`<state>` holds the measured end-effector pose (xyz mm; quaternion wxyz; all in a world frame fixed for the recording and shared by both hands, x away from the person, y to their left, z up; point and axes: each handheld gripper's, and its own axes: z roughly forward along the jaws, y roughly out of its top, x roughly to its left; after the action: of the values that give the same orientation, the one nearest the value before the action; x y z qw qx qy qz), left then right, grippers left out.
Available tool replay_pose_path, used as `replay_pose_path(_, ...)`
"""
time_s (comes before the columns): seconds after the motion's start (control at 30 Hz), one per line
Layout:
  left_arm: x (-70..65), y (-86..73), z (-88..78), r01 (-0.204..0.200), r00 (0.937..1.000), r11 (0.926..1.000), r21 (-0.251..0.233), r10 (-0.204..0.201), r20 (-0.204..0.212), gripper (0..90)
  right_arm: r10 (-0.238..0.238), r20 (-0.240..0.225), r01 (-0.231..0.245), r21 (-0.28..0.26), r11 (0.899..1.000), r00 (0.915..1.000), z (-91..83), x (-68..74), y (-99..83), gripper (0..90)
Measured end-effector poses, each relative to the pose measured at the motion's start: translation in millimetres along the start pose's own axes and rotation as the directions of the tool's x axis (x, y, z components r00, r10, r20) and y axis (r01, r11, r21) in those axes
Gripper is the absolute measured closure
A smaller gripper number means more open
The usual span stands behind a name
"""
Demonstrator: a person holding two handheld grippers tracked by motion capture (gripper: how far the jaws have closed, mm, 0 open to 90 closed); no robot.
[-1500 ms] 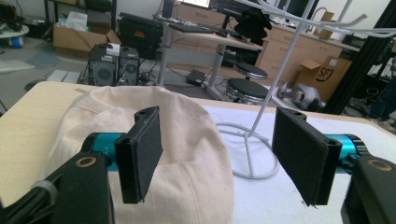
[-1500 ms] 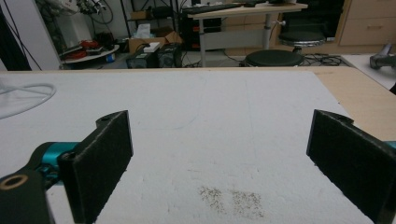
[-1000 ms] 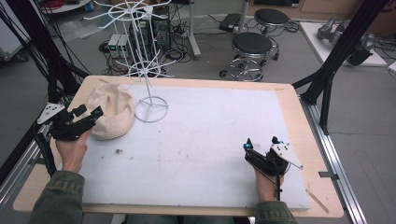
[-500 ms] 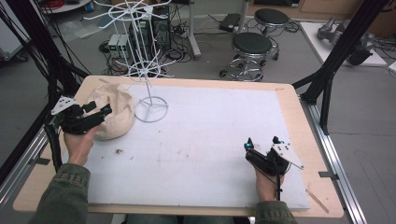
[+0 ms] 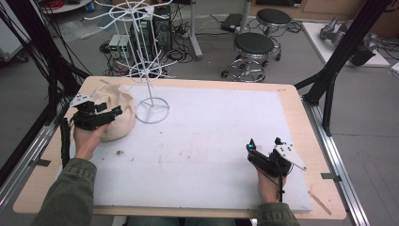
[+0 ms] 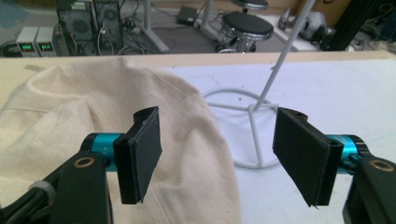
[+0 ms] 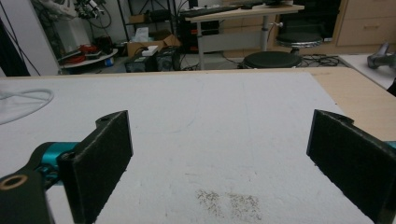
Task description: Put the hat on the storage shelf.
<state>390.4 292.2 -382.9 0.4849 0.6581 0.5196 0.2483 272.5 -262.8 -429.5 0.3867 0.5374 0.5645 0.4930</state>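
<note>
L gripper (image 5: 113, 113) hovers over the cream cloth cap (image 5: 117, 110) at the table's (image 5: 291, 101) far-left corner, jaws apart, cloth under one pad, prob. not pinched. The cap lies just beside the white wire stand's (image 5: 151, 111) ring base. R gripper (image 5: 263, 145) rests near-right on the white mat, jaws wide, nothing between.

Right gripper (image 7: 219, 163), jaws wide apart over bare white mat (image 7: 210, 116), speckled stain (image 7: 229, 200) below

The cream cloth cap (image 5: 115, 113) lies at the wooden worktop's (image 5: 301, 117) far left, touching the white wire stand's (image 5: 151, 108) base on its right.
</note>
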Motion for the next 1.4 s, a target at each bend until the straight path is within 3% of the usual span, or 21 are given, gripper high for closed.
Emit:
replay_pose_path(0.17,5.0,3.1,13.4,0.022,0.9998,0.998,0.06,-0.022,0.001,33.6,-0.009,-0.017,0.009,0.002,1.0,0.9998,0.2,2.5,-0.4,5.8)
replay_pose_path(0.27,9.0,5.3,20.5,0.044,0.999,0.9945,0.095,-0.043,-0.008,26.3,-0.006,-0.026,0.006,0.008,1.0,0.9996,1.1,1.9,-0.6,5.9)
replay_pose_path(0.33,11.7,5.4,22.1,0.057,0.9982,0.994,0.093,-0.056,-0.019,25.9,0.001,-0.029,-0.001,0.012,1.0,0.9996,1.5,1.6,-0.8,5.9)
replay_pose_path(0.57,19.4,4.3,25.9,0.117,0.9931,0.989,0.091,-0.117,-0.002,26.9,-0.002,-0.039,0.003,0.017,1.0,0.9992,2.3,1.9,-1.1,5.9)
replay_pose_path(0.73,25.8,2.0,33.8,0.142,0.9898,0.9817,0.127,-0.143,0.0,26.3,-0.007,-0.049,0.008,0.018,1.0,0.9987,3.0,2.3,-1.3,5.9)
replay_pose_path(0.8,28.5,-0.5,36.9,0.132,0.9913,0.9789,0.157,-0.131,-0.014,26.1,-0.001,-0.05,0.003,0.023,1.0,0.9988,2.9,2.3,-1.3,5.9)
replay_pose_path(0.9,28.3,-2.5,39.7,0.104,0.9946,0.9806,0.166,-0.103,-0.016,26.5,-0.002,-0.05,0.003,0.024,1.0,0.9988,3.2,1.8,-1.3,5.9)
replay_pose_path(1.0,26.3,-4.6,43.4,0.086,0.9958,0.9796,0.182,-0.09,0.012,27.3,-0.002,-0.051,0.004,0.023,1.0,0.9987,3.2,2.2,-1.4,5.9)
replay_pose_path(1.1,26.5,-8.9,48.7,0.055,0.997,0.9712,0.232,-0.067,0.04,28.2,0.0,-0.056,0.001,0.024,1.0,0.9984,2.9,2.6,-1.3,5.9)
replay_pose_path(1.17,27.1,-10.8,50.8,0.047,0.997,0.9659,0.255,-0.061,0.048,28.2,0.0,-0.056,0.001,0.025,1.0,0.9984,2.9,2.5,-1.4,5.9)
replay_pose_path(1.33,28.4,-12.5,53.6,0.04,0.9956,0.9676,0.249,-0.06,0.072,30.7,0.005,-0.059,-0.003,0.027,1.0,0.9982,3.8,1.7,-1.6,5.9)
replay_pose_path(1.4,30.6,-14.3,55.8,0.046,0.9937,0.963,0.266,-0.071,0.086,31.0,0.004,-0.061,-0.002,0.027,1.0,0.9982,3.8,1.7,-1.6,5.9)
